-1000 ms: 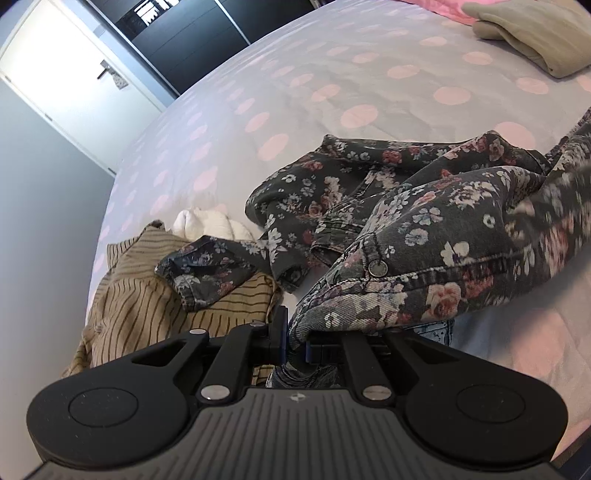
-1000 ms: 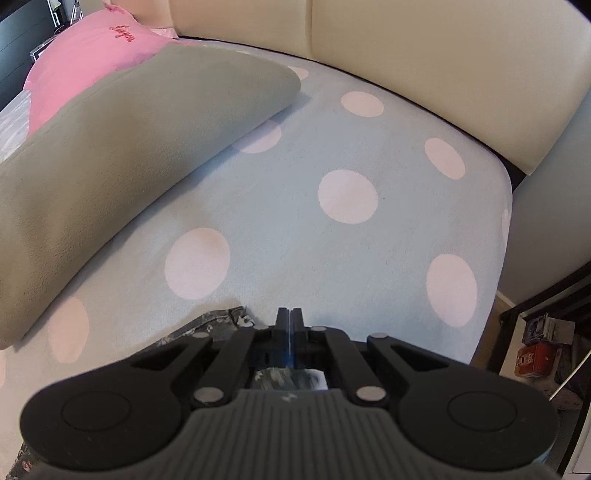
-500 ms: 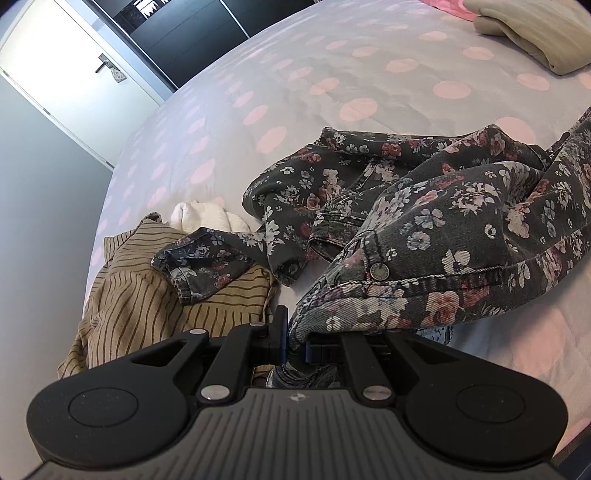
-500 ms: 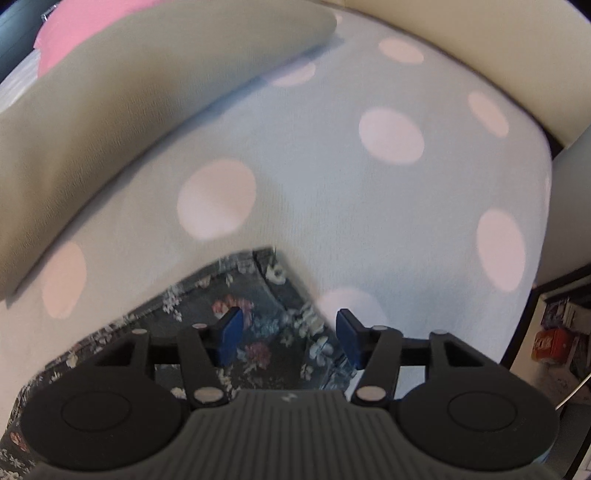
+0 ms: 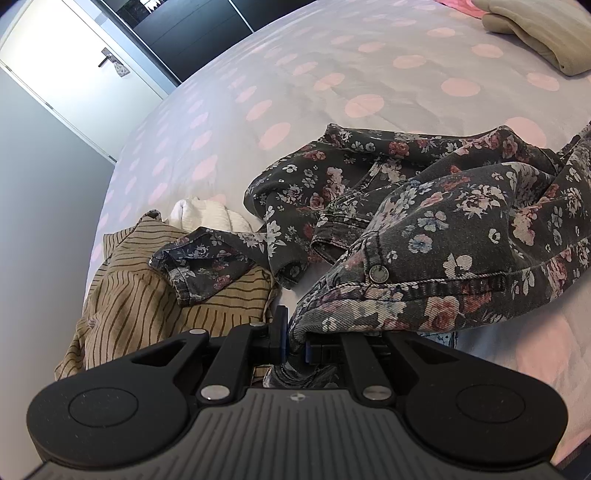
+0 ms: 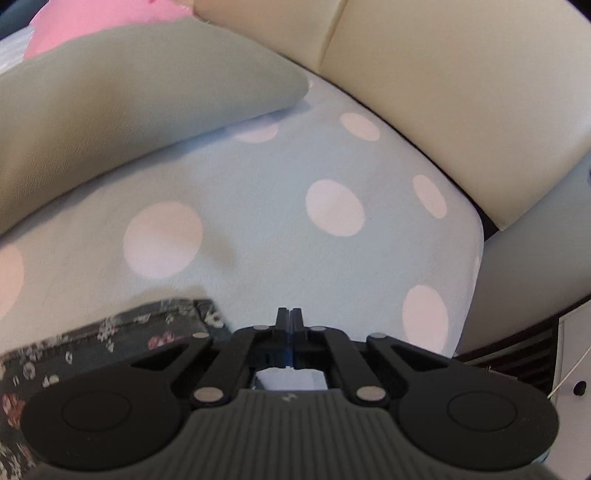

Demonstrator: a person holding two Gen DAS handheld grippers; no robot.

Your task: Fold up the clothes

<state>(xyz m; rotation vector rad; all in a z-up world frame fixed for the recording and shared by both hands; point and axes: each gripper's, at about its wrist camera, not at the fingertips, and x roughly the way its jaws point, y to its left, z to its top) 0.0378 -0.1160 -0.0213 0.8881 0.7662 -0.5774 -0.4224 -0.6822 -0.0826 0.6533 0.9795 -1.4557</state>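
My left gripper [image 5: 293, 338] has its jaws pinched on a fold of the floral denim garment [image 5: 436, 229], close to a metal button [image 5: 379, 274] on its band. The garment lies crumpled on the polka-dot bedspread [image 5: 295, 85], one dark end draped over a tan striped shirt [image 5: 147, 295] at the left edge of the bed; a white item [image 5: 207, 214] sits just behind that shirt. A folded beige cloth [image 5: 535, 33] rests well apart, at the far corner. My right gripper [image 6: 290, 325] has its jaws pressed together with nothing between them, above bare bedspread [image 6: 258, 206]. A corner of the floral garment [image 6: 110, 332] lies just beside it at lower left. A grey pillow [image 6: 129, 103], a pink pillow [image 6: 92, 22] and a cream headboard [image 6: 443, 74] stand beyond.
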